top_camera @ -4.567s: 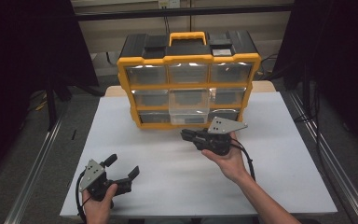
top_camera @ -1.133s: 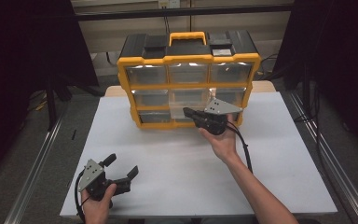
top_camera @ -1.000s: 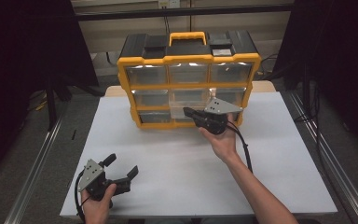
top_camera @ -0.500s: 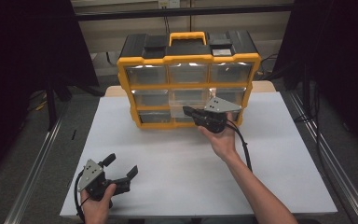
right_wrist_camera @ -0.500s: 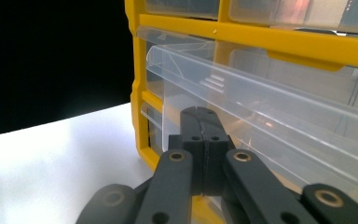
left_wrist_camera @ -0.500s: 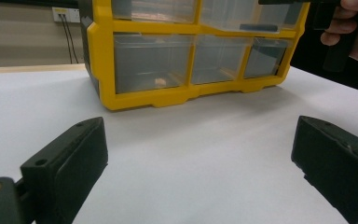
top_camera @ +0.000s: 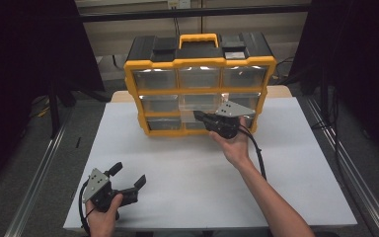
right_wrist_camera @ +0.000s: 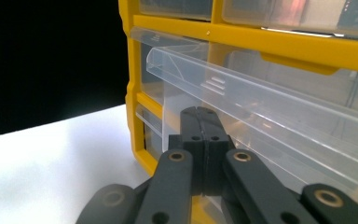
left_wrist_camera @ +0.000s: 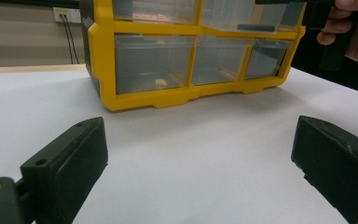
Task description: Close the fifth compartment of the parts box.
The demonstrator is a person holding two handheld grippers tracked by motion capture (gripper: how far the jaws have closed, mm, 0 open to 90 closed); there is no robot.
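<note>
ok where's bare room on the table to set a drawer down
The widest free patch of the white table lies in front of the yellow organizer, between the left gripper and the right forearm. Crowded at the organizer's front, where the shut right gripper meets a clear drawer.

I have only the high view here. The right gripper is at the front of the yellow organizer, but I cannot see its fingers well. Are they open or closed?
Observer: Closed. In the right gripper view, the right gripper has its fingers pressed together with nothing between them.
Operator: Thank you. Is the drawer in front of it fully inside?
Observer: No. In that same view the clear drawer sticks out a little from the yellow organizer. The fingertips are right at its front wall, but I cannot tell whether they touch it.
</note>
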